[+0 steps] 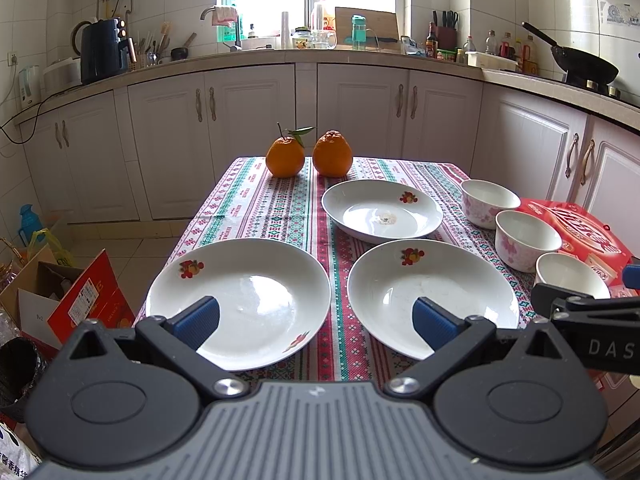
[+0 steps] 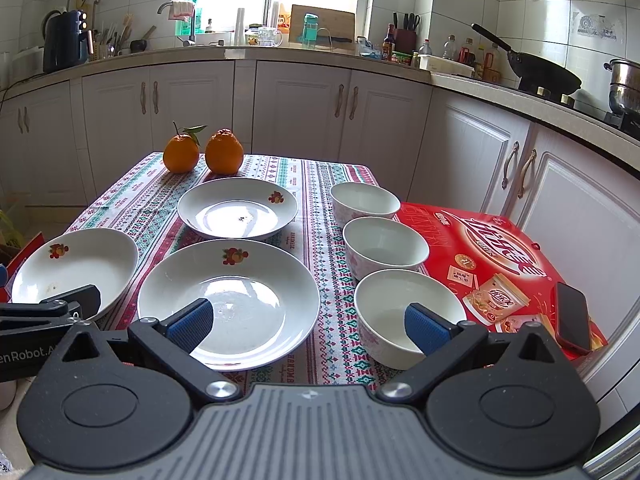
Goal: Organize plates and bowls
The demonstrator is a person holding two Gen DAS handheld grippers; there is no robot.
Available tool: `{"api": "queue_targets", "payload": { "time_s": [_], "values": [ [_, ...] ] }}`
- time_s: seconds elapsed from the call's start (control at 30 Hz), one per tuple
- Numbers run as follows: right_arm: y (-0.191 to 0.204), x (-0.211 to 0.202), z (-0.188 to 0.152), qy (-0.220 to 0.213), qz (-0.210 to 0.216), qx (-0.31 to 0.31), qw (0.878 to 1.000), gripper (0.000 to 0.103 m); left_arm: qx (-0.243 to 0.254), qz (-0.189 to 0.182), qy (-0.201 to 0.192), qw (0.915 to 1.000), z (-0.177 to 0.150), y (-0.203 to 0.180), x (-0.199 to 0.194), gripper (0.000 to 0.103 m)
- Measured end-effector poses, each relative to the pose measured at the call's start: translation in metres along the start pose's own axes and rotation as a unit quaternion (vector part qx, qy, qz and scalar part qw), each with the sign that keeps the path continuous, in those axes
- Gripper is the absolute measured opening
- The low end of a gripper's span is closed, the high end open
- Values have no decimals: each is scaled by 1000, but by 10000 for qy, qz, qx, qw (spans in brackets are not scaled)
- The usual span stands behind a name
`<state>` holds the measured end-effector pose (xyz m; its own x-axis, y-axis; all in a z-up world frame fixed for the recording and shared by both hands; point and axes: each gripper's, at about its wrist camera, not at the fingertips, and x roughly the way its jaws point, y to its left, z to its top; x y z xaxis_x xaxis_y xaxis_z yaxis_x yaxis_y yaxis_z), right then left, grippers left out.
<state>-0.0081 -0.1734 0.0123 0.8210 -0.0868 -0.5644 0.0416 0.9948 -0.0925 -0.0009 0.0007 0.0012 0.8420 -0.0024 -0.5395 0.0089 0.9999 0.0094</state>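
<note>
Three plates and three bowls sit apart on the striped tablecloth. Both grippers, left gripper and right gripper, hang wide open over the near plates, holding nothing.

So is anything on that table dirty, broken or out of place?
Mostly tidy. The far plate has a small crusty smudge at its centre, seen from both cameras. A phone lies on the red box near its corner. Nothing looks broken or spilled; both claws are open and empty.
</note>
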Motion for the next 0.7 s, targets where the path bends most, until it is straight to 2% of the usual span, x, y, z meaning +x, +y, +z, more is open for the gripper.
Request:
{"api": "queue_targets", "payload": {
  "time_s": [0.7],
  "values": [
    [1,-2,2,-12,-27,-20,10000,103,2,3,4,10000,1,0,0,102]
  ]
}}
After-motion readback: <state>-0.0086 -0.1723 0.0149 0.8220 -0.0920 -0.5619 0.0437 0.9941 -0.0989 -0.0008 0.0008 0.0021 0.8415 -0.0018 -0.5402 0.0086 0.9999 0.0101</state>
